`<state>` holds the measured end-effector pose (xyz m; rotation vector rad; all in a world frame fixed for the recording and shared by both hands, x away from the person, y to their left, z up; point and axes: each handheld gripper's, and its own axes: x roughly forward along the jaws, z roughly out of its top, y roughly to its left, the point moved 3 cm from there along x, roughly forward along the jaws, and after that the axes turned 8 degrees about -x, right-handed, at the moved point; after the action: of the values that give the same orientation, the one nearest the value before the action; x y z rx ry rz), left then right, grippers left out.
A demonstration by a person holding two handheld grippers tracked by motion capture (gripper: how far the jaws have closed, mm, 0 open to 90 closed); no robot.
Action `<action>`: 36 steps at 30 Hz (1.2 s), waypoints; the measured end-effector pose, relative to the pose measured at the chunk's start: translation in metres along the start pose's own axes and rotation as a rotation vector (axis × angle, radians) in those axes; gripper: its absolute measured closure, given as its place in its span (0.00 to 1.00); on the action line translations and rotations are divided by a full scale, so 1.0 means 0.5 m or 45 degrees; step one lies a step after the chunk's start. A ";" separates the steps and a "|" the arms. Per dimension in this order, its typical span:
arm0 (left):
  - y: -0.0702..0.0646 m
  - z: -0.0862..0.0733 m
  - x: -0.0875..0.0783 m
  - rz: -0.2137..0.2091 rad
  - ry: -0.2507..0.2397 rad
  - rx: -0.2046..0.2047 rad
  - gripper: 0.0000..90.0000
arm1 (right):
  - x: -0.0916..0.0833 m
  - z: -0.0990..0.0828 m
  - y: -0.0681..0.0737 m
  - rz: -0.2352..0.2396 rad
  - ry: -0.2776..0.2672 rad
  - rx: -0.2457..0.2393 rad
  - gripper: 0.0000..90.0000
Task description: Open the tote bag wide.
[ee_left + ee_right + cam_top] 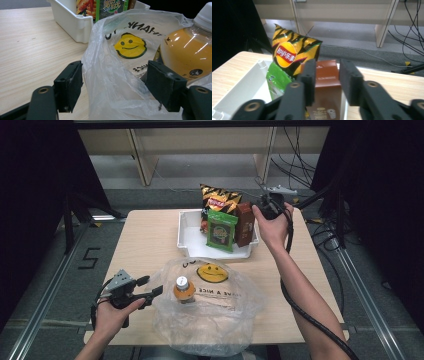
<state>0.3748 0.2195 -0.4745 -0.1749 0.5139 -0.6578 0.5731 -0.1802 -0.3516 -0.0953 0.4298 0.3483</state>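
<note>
The left half of the desk (145, 235) lies bare. The white tray (189, 237) is open on its left side, with snack packets (222, 227) crowding its right. A plastic bag (210, 315) and bottle (184, 289) block the near middle.

The bag (210, 305) is clear plastic with a yellow smiley and black lettering. Inside it, the bottle (184, 290) is orange with a white cap. In the white tray (192, 240) stand a yellow, black-striped crisp packet (220, 197), a green packet (221, 231) and a brown box (244, 222). The worktop (145, 240) is pale wood.
</note>
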 end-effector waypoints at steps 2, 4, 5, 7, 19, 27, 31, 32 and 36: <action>0.000 0.000 0.000 0.000 0.000 0.000 0.33 | -0.003 -0.004 -0.008 0.000 -0.001 0.012 0.86; 0.001 0.000 0.000 0.002 0.001 0.002 0.33 | -0.004 -0.008 -0.012 0.000 0.012 0.022 0.90; 0.001 0.000 0.000 0.002 0.001 0.002 0.33 | -0.003 -0.010 -0.017 0.005 0.012 0.001 0.91; 0.000 0.000 0.000 0.002 -0.001 0.000 0.33 | -0.003 -0.016 -0.015 -0.003 0.031 0.014 0.94; 0.002 0.003 -0.004 0.005 -0.015 -0.001 0.33 | -0.003 -0.058 -0.016 0.012 0.058 -0.004 1.00; 0.004 0.003 -0.004 0.008 -0.021 -0.009 0.33 | -0.011 -0.094 -0.018 0.070 0.052 -0.058 0.77; 0.003 0.002 -0.004 0.012 -0.020 -0.009 0.33 | -0.017 -0.103 -0.020 0.075 0.047 -0.035 0.65; 0.002 0.002 -0.005 0.015 -0.021 -0.009 0.33 | -0.019 -0.105 -0.019 0.067 0.040 -0.022 0.63; 0.002 0.001 -0.004 0.009 -0.017 -0.003 0.33 | -0.024 -0.109 -0.025 0.040 0.023 -0.023 0.56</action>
<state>0.3741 0.2216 -0.4735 -0.1794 0.5021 -0.6485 0.5460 -0.2045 -0.3954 -0.1094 0.4461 0.3828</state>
